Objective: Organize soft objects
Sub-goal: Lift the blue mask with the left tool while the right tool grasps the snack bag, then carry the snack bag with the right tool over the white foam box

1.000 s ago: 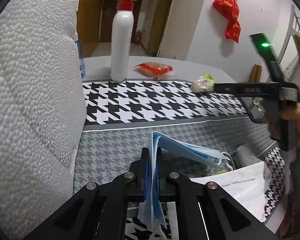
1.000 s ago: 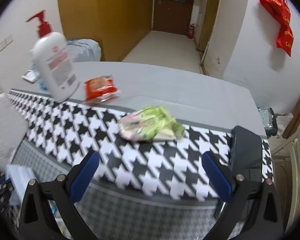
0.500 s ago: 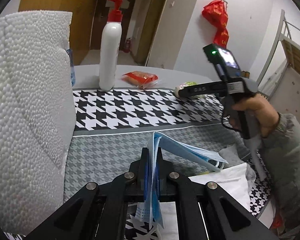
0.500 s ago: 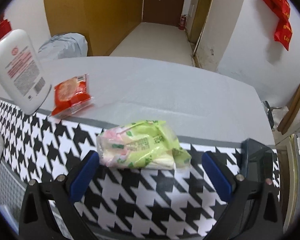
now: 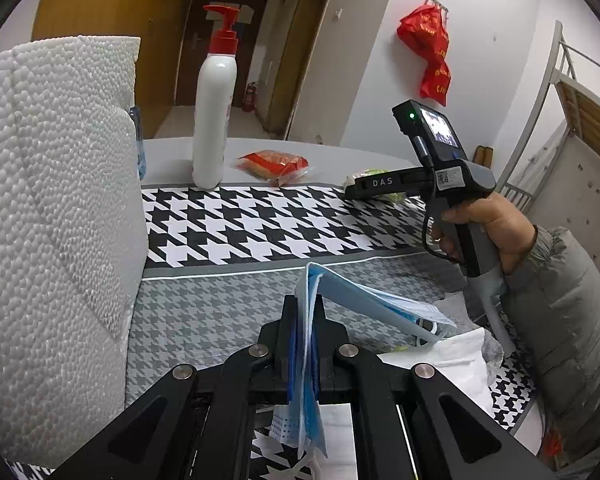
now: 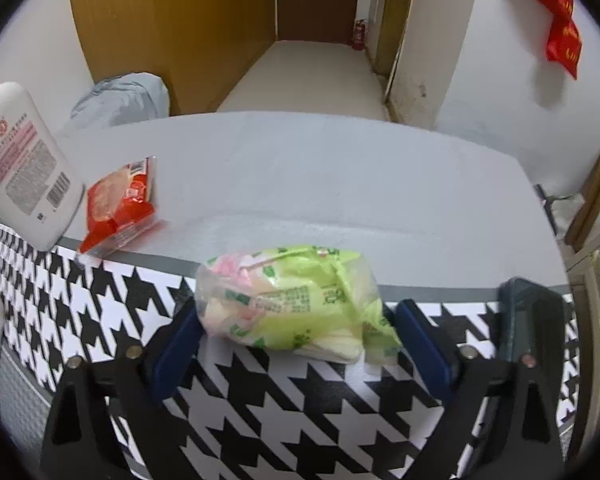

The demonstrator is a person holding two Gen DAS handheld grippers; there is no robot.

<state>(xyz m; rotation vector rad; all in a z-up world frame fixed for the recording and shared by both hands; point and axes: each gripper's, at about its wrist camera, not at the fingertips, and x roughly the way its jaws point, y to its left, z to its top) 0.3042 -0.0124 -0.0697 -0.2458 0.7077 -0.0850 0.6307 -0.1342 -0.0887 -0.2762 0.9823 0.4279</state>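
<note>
Right tool [image 5: 374, 184] labelled "DAS"

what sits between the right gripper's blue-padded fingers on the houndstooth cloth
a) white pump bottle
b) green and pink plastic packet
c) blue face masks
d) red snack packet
b: in the right wrist view the green and pink plastic packet lies between the closing jaws of the right gripper, on the black-and-white houndstooth cloth.
</note>
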